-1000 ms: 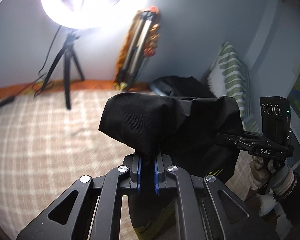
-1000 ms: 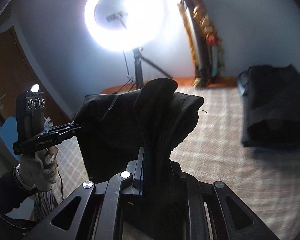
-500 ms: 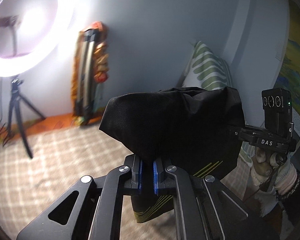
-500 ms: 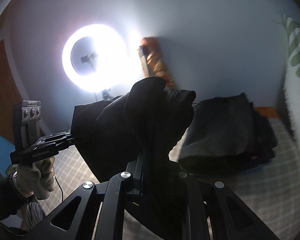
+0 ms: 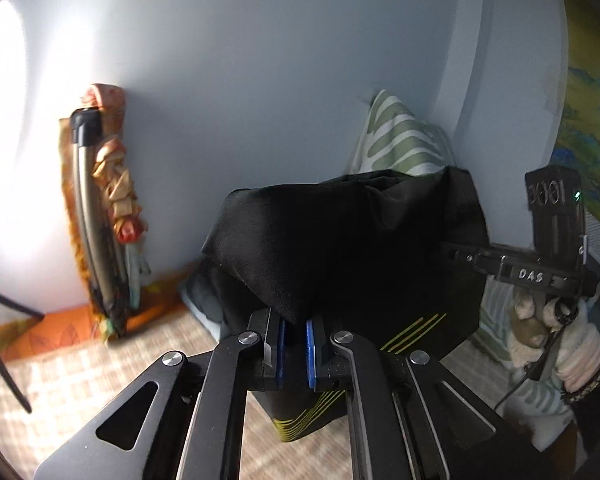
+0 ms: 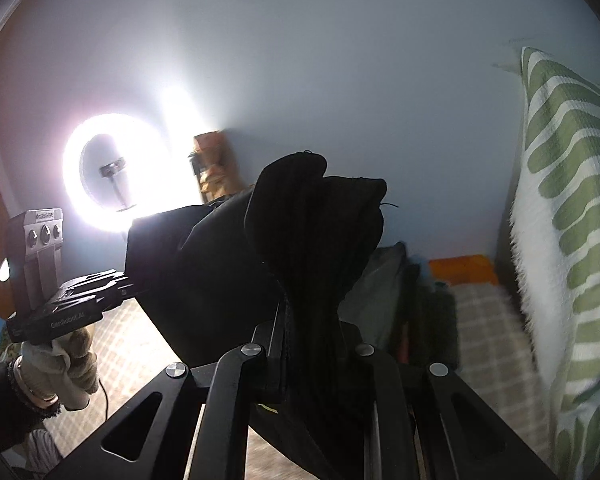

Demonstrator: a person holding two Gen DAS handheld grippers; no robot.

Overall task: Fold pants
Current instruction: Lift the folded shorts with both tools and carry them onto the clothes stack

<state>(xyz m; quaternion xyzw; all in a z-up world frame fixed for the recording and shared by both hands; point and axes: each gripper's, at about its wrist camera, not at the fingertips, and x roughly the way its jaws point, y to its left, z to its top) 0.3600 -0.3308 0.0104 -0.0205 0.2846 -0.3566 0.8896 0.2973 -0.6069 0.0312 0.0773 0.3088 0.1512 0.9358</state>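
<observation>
Black pants [image 5: 340, 248] with thin yellow stripes hang in the air between both grippers. My left gripper [image 5: 295, 354] is shut on one bunched end of the pants, its blue pads pressed on the cloth. My right gripper [image 6: 312, 344] is shut on the other bunched end of the pants [image 6: 320, 248]. In the left wrist view the right gripper [image 5: 456, 254] holds the cloth's right edge. In the right wrist view the left gripper [image 6: 126, 280] holds the cloth's left edge. The cloth is lifted above the checked bedspread [image 5: 60, 384].
A green-striped white pillow [image 6: 568, 240] leans on the wall at right. A dark pile of folded clothes [image 6: 396, 292] lies on the bed by the wall. A ring light [image 6: 112, 176] glares at left. A wrapped bundle [image 5: 104, 208] leans on the wall.
Both grippers have swung to the right with the pants held up between them. The ring light has slid left in both views and the pillow has come closer.
</observation>
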